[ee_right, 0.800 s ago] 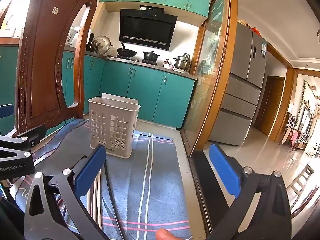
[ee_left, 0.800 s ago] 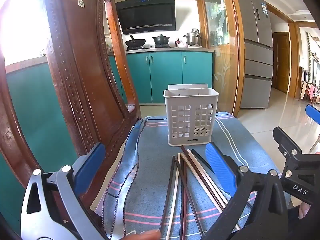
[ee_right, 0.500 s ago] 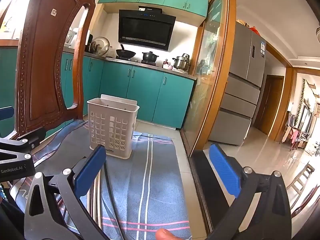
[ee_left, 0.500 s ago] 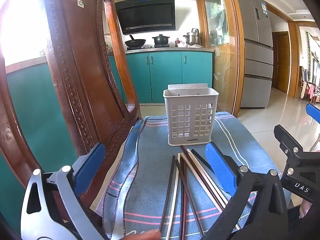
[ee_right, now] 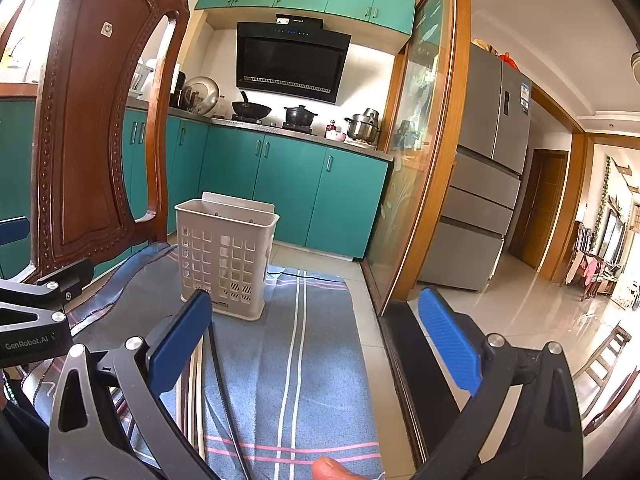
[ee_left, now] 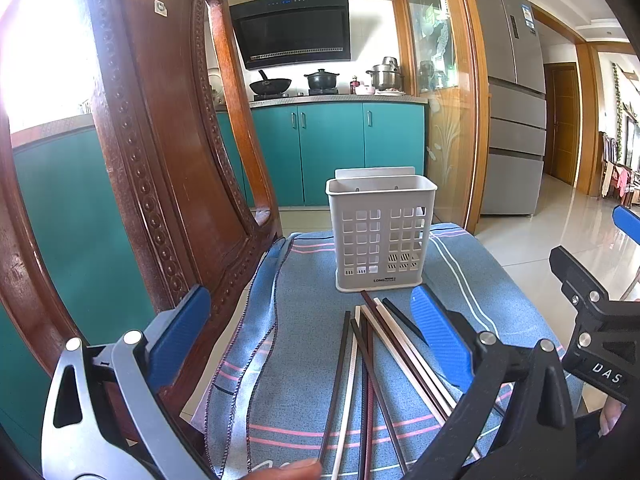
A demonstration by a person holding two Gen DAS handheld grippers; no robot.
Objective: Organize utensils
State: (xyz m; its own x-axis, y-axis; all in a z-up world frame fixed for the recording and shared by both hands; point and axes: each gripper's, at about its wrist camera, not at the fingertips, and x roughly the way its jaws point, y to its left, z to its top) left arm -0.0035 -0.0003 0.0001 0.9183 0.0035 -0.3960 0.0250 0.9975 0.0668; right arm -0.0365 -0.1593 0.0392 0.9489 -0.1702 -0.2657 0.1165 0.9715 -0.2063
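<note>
Chopsticks (ee_left: 372, 364) lie loose on the blue striped cloth (ee_left: 304, 320), near a white slotted holder (ee_left: 380, 236); left tongs (ee_left: 308, 336) and right tongs (ee_right: 316, 340) gape wide, empty.

Carved dark wooden chair back (ee_left: 160, 160) blocked left side; blue striped cloth (ee_right: 320, 360) lay bare right of white slotted plastic basket (ee_left: 380, 236), passage free there.

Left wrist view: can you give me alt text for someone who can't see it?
Loose chopsticks, dark and pale, lie on a blue striped cloth between the open left gripper fingers. A white slotted utensil basket stands upright just beyond their tips, beside a carved wooden chair back.
</note>
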